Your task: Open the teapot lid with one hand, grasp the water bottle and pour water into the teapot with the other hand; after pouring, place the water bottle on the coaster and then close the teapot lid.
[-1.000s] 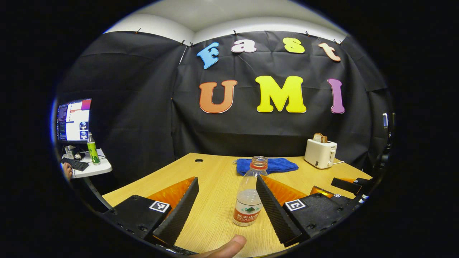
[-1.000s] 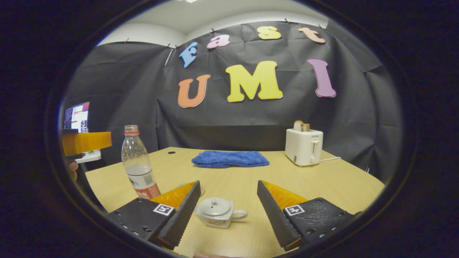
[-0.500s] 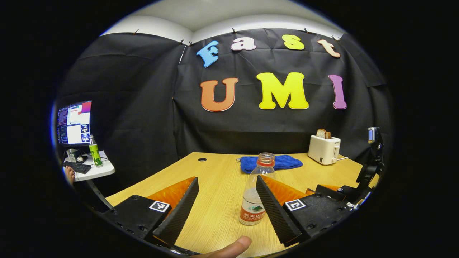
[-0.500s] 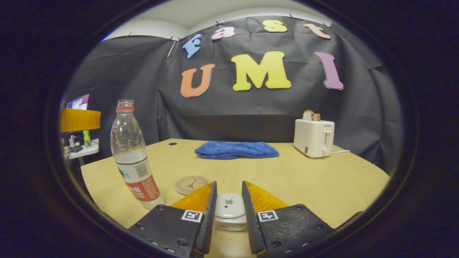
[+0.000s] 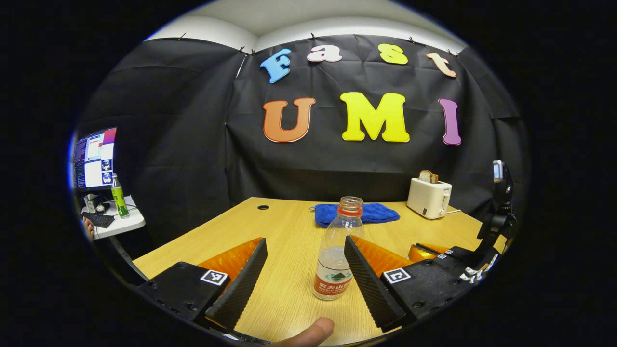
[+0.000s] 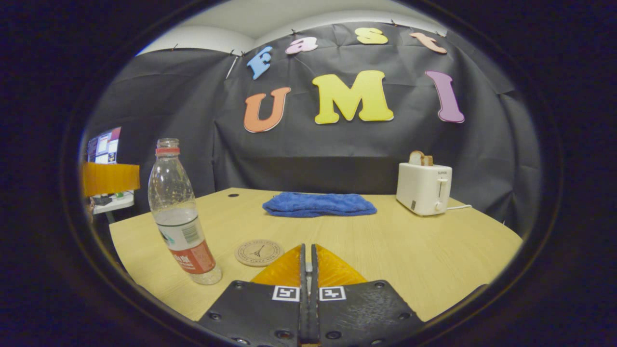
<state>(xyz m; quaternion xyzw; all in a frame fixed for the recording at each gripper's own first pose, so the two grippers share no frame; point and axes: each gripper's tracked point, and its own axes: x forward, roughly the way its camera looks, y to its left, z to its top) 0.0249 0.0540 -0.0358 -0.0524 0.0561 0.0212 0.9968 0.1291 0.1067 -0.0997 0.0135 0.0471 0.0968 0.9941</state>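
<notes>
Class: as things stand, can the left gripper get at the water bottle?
Probably yes. The left gripper is open, and the bottle stands upright on the table just ahead between its fingers, nearer the right one. Nothing lies between.

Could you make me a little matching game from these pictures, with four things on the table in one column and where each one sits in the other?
Things:
1. clear plastic water bottle with red label
2. round cork coaster
3. folded blue cloth
4. white toaster

Places:
A. far right of the wooden table, bread in its slot
B. middle of the far edge
C. standing near the left edge, cap off
D. lying bare between the bottle and the right hand-held gripper

Pairs: 1-C, 2-D, 3-B, 4-A
</notes>
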